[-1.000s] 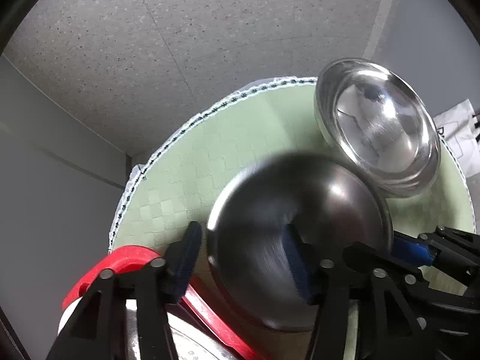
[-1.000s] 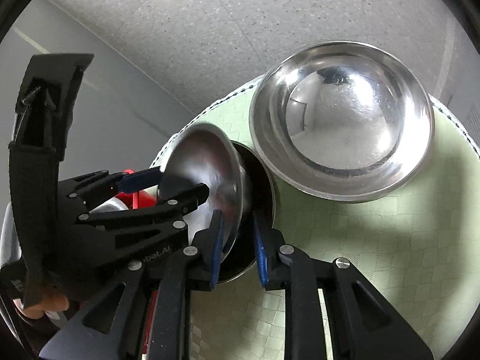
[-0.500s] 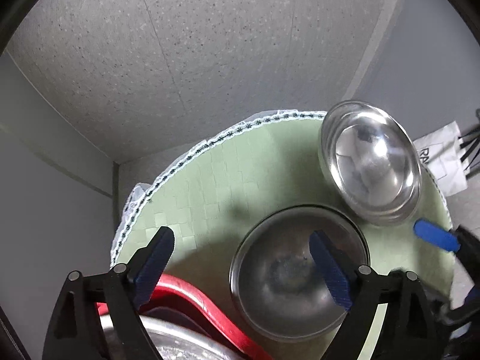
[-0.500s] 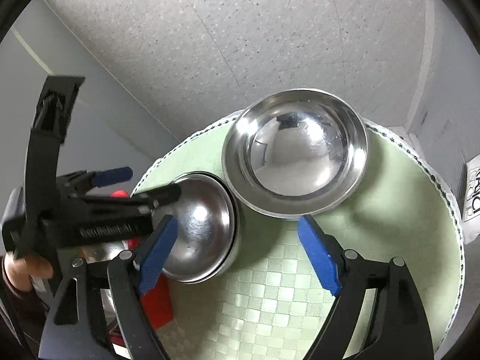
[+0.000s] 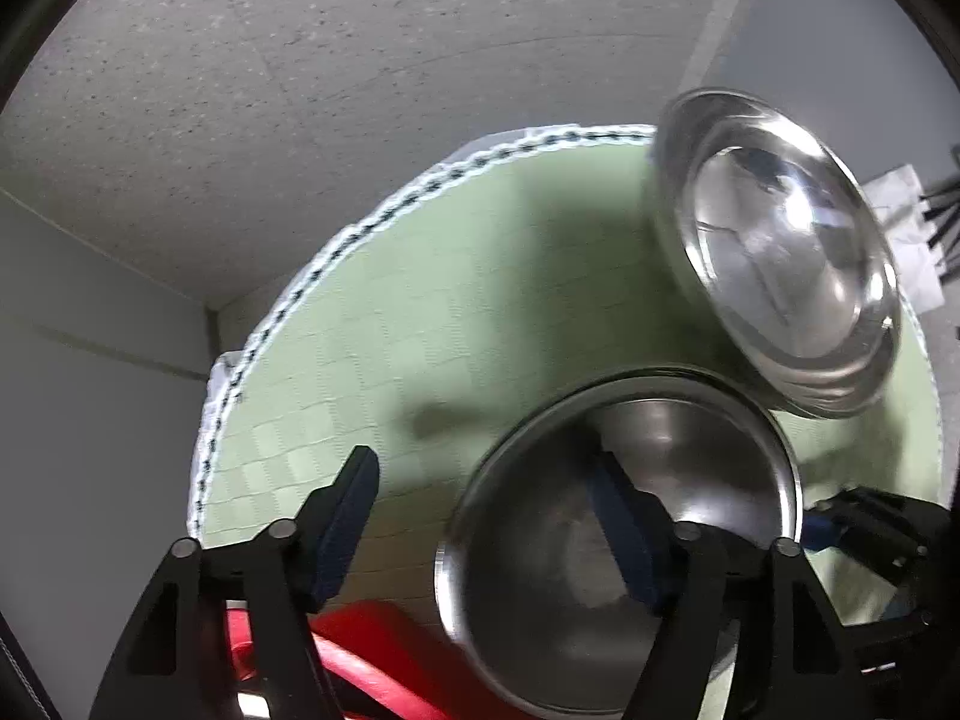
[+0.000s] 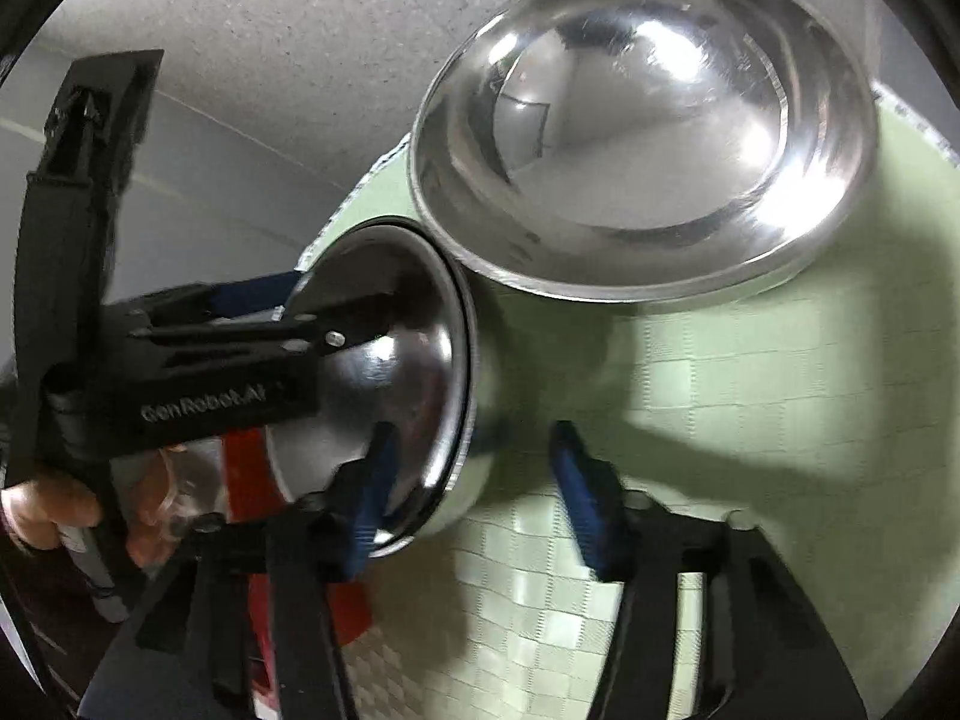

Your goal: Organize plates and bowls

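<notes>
A small steel bowl (image 5: 624,540) stands on the round green mat (image 5: 450,312), nested in another one whose rim shows behind it (image 6: 465,360). A larger steel bowl (image 5: 780,252) stands beyond it, also in the right wrist view (image 6: 648,120). My left gripper (image 5: 486,516) is open, its right finger inside the small bowl and its left finger outside over the mat. My right gripper (image 6: 474,480) is open and straddles the small bowl's near rim, left finger inside, right finger outside.
A red tray or rack (image 5: 372,648) lies at the mat's near left edge, with something shiny in it. White paper and dark cables (image 5: 918,228) lie at the far right. Grey walls and a speckled floor (image 5: 360,90) surround the mat.
Both grippers have dropped back down to the small bowl from the raised position half a second ago. Their jaws have narrowed but remain open around its rim.
</notes>
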### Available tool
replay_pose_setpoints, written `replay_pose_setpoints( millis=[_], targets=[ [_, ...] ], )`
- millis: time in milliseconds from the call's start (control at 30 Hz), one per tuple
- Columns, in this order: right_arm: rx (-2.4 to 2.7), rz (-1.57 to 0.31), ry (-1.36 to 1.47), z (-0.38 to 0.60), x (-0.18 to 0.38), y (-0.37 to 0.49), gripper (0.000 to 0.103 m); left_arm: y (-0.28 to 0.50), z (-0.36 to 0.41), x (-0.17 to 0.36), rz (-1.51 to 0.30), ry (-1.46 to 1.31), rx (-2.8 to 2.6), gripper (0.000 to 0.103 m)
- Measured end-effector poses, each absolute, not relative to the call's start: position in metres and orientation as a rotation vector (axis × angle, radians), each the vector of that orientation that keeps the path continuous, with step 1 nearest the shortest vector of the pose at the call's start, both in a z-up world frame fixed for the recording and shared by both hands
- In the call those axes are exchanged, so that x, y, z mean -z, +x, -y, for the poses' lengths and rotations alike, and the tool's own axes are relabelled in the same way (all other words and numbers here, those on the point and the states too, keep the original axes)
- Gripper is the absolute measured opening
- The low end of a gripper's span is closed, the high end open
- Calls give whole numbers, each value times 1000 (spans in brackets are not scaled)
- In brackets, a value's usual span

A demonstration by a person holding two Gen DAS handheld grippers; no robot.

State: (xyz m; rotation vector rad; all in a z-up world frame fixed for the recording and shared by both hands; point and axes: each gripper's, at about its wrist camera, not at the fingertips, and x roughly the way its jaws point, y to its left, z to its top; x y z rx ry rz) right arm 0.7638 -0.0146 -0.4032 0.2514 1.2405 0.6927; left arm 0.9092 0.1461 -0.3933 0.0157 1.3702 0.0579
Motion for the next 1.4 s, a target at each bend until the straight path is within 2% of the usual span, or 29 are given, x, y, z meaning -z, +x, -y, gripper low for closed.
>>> replay_pose_setpoints(
  millis=[33,67,300,700,933,1067,1400],
  targets=[
    [-711,-1243,266,14,403,764,38,909,-145,392,-1366,7,-37,54],
    [-713,-1242,267,14,402,766,38,909,-144,392,-1364,-5,-18,43],
    [-726,-1218,344,42,396,764,32,893,-142,378,-1334,-12,-27,35],
    [-790,-1119,325,79,345,737,32,850,-124,307,-1180,-38,-29,33],
    [-789,-1035,306,103,303,752,32,868,-105,266,-1086,-46,-26,33],
    [-745,-1025,307,118,299,774,32,892,-92,275,-1082,-41,-31,33],
    [-645,-1077,339,128,332,830,31,945,-94,330,-1166,-94,-62,33]
  ],
)
